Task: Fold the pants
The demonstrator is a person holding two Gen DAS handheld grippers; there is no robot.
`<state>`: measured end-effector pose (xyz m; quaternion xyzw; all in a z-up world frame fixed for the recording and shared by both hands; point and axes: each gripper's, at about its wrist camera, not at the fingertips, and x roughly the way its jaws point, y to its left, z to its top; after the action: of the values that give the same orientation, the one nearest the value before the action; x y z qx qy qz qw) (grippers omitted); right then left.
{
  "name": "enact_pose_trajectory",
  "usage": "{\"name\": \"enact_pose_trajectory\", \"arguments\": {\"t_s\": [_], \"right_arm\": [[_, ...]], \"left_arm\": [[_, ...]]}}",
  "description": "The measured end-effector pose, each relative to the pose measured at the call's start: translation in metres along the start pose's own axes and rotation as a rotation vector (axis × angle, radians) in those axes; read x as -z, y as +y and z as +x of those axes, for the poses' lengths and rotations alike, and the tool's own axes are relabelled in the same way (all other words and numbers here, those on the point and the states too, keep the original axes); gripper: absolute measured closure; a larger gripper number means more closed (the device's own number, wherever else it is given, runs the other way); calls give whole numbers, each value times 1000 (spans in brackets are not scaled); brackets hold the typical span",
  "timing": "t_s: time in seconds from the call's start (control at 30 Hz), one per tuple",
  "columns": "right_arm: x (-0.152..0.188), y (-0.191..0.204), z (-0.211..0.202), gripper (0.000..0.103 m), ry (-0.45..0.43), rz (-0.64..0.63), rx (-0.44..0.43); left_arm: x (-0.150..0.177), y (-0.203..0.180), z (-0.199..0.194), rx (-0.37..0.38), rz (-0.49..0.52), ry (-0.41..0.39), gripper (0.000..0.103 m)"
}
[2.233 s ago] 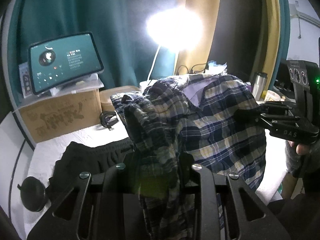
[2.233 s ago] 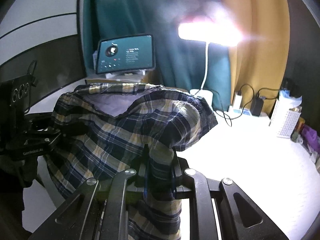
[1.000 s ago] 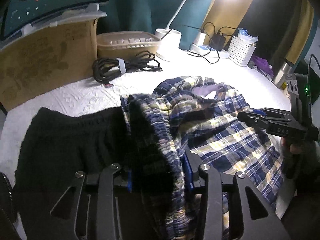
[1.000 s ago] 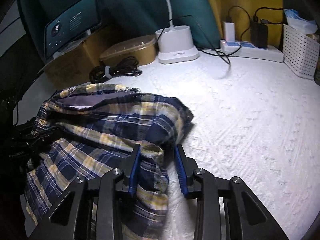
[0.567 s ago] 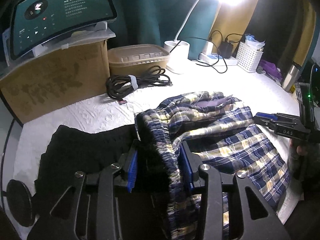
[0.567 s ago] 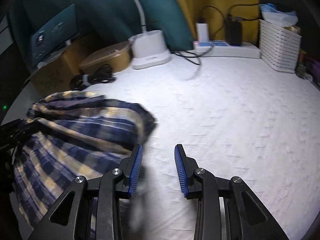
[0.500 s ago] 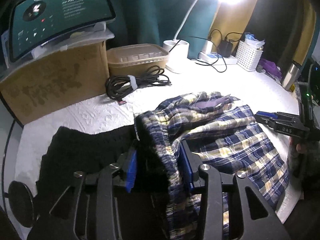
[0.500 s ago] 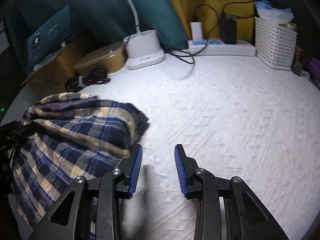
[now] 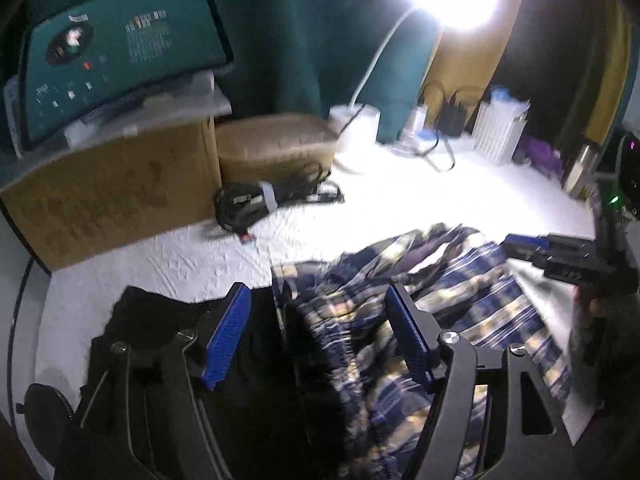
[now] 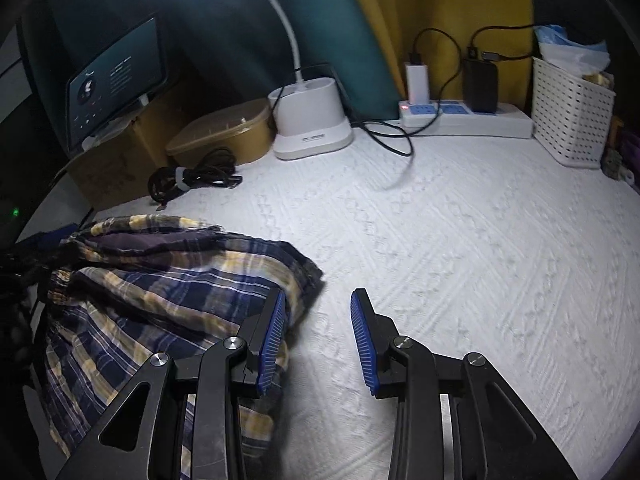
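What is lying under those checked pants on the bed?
Under the plaid pants lies the white bed cover. At their left edge they meet a black garment; whether it runs beneath them is hidden.

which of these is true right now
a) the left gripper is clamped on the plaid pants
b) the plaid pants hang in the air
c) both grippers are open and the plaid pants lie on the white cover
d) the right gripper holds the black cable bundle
c: the left gripper and the right gripper both show a wide gap between their blue pads, and the plaid pants rest on the white cover.
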<state>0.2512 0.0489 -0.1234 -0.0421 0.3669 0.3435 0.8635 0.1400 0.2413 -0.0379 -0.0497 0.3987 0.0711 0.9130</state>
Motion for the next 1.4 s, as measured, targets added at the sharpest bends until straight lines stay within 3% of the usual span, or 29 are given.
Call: {"name": "enact_pose_trajectory", "arguments": {"t_s": [0.37, 0.73, 0.8, 0.97, 1.23, 1.4], "right_arm": [[-5, -2, 30, 67, 49, -5, 1], [-14, -3, 39, 67, 39, -28, 25], [-14, -4, 38, 66, 35, -25, 36], [-15, -7, 23, 51, 0, -23, 79], [-1, 10, -3, 50, -14, -38, 76], [13, 19, -14, 50, -6, -47, 73]], "left_arm": [[0, 12, 38, -21, 32, 71, 33], [-4, 21, 51, -21, 7, 56, 31], [-8, 22, 47, -19, -8, 45, 31], [-11, 22, 23, 6, -43, -11, 31], [1, 17, -15, 17, -63, -73, 31], [18, 12, -25, 36, -77, -65, 31]]}}
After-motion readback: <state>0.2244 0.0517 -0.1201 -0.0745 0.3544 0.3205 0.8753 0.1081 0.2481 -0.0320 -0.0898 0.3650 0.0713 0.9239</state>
